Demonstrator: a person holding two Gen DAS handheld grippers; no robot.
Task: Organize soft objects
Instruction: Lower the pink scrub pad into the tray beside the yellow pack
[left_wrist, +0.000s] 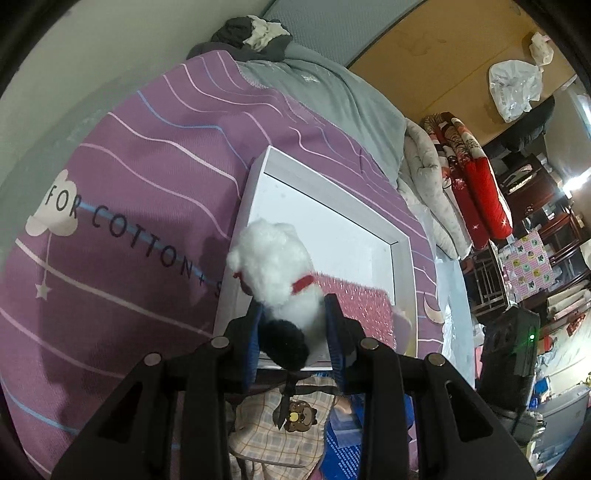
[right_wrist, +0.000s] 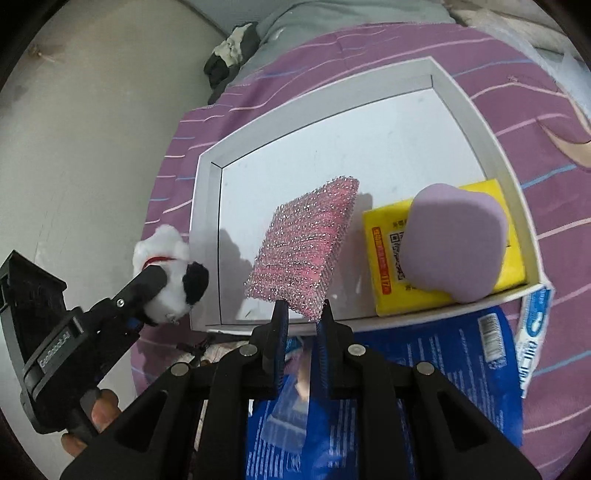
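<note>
My left gripper (left_wrist: 293, 314) is shut on a white plush dog (left_wrist: 275, 273) with a red collar and black patch, held over the near left rim of the white tray (left_wrist: 328, 195); the dog also shows in the right wrist view (right_wrist: 168, 273), just outside the tray's left wall (right_wrist: 205, 236). My right gripper (right_wrist: 301, 308) hovers at the tray's near edge, jaws narrowly apart and empty, right behind a pink glittery scrub pad (right_wrist: 306, 247) lying in the tray. A lilac sponge (right_wrist: 452, 243) rests on a yellow packet (right_wrist: 388, 258) at the tray's right.
The tray sits on a purple striped bedsheet (left_wrist: 147, 184). A blue plastic package (right_wrist: 424, 369) lies under the tray's near edge. A grey duvet (left_wrist: 332, 92) and dark clothes (left_wrist: 251, 35) lie at the bed's far end. Cluttered shelves (left_wrist: 535, 258) stand to the right.
</note>
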